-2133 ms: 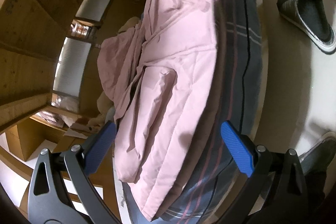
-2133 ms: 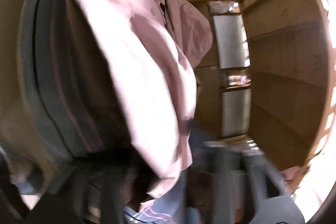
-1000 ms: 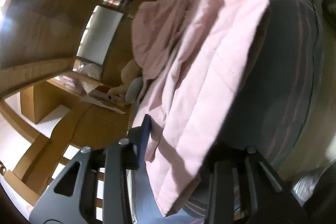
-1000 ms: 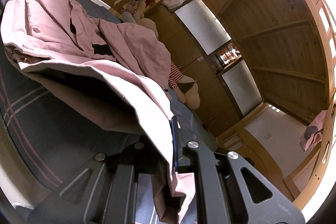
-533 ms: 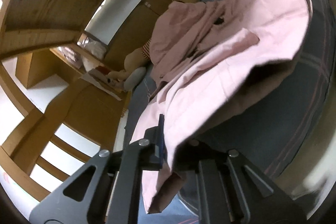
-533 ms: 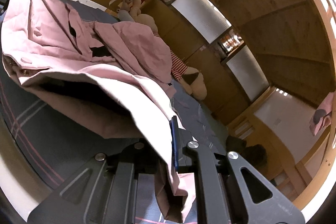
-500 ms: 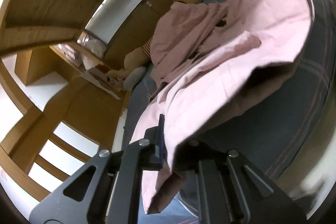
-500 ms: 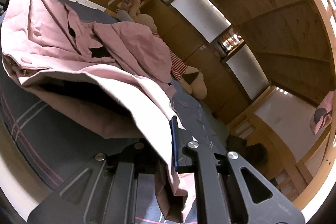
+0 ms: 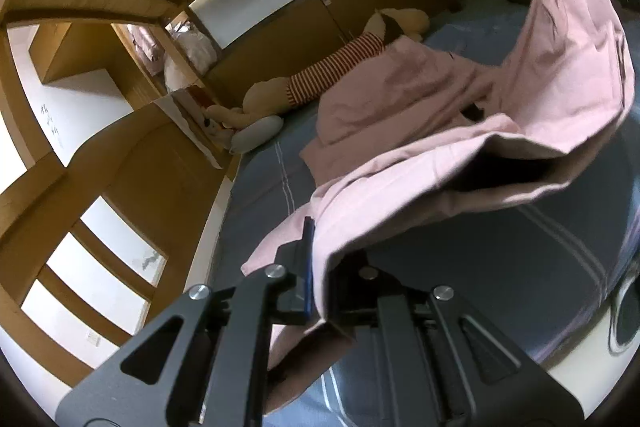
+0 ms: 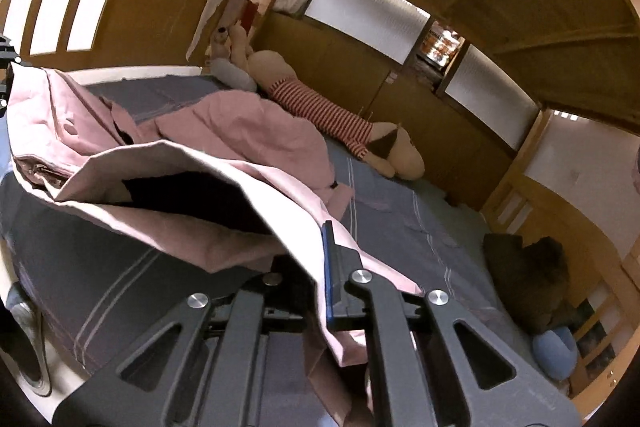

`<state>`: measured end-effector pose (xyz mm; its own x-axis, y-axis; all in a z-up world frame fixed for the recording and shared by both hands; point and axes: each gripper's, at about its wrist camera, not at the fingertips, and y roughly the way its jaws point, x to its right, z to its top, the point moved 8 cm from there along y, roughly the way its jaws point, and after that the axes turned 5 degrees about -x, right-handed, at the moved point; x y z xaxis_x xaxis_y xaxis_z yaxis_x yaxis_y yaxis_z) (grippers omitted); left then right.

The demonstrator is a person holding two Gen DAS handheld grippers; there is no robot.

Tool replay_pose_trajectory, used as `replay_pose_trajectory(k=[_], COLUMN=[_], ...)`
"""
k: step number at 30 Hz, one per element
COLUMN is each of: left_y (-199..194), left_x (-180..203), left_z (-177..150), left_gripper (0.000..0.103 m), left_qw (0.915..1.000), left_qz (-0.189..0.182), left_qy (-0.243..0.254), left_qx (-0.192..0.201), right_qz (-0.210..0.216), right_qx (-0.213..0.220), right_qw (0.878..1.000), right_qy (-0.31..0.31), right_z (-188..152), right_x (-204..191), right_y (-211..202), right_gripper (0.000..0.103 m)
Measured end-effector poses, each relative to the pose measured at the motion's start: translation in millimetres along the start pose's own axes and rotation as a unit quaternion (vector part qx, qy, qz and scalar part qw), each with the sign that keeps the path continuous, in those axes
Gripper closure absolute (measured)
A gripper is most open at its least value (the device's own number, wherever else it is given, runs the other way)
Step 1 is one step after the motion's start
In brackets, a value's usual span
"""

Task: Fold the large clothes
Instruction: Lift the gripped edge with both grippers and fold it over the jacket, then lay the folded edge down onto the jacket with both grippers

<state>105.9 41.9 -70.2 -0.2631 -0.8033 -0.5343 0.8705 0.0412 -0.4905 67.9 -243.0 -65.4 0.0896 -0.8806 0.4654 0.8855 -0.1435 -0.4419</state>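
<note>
A large pink garment (image 9: pixel 460 131) lies across a dark grey-blue striped bed (image 9: pixel 500 247). My left gripper (image 9: pixel 320 267) is shut on one corner of its near edge and holds it above the mattress. My right gripper (image 10: pixel 316 267) is shut on the other corner of the same edge (image 10: pixel 280 187). The fabric stretches between the two grippers, and the hem gapes open with a dark hollow under it. The far part of the garment (image 10: pixel 240 131) is bunched on the bed.
A long plush toy in a red striped shirt (image 10: pixel 320 107) lies along the wooden wall behind the garment; it also shows in the left wrist view (image 9: pixel 332 71). A dark bundle (image 10: pixel 528 267) and a blue object (image 10: pixel 556 351) sit at the bed's right end. Wooden shelves and bunk rails surround the bed.
Both grippers closed on the garment's near edge and lifted it. The views swung from looking down at the bed edge to looking level across the mattress.
</note>
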Motion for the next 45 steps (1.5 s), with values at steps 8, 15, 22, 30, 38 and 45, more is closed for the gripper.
replay_pose_trajectory(k=[8,15,22,30,38,45], left_y=[37,109,218,357,451,484], left_x=[-40,-72,-76,-49,-16,-5], left_z=[76,142,190,216,219,220], left_gripper=[0.097,0.097,0.097,0.097,0.097,0.093], left_qw=[0.9995,0.9988,0.9974,0.9939,0.9907,0.9905], left_qz=[-0.012,-0.023,-0.038,-0.056,-0.064,-0.065], left_qy=[-0.028,-0.044,-0.051,-0.033,-0.031,-0.046], left_qx=[0.011,0.001,-0.034,-0.089,-0.116,-0.113], right_qz=[-0.002,0.000,-0.004,0.009,0.014,0.012], right_qx=[0.029,0.031,0.008,-0.069,-0.142,-0.167], right_qw=[1.000,0.999,0.998,0.995,0.986,0.982], right_qy=[-0.006,0.032,0.056,0.075,0.084,0.092], right_z=[58,95,122,122,94,80], right_x=[21,67,93,104,95,88], right_y=[29,84,171,310,423,464], right_gripper=[0.099,0.099,0.099,0.099,0.099,0.099])
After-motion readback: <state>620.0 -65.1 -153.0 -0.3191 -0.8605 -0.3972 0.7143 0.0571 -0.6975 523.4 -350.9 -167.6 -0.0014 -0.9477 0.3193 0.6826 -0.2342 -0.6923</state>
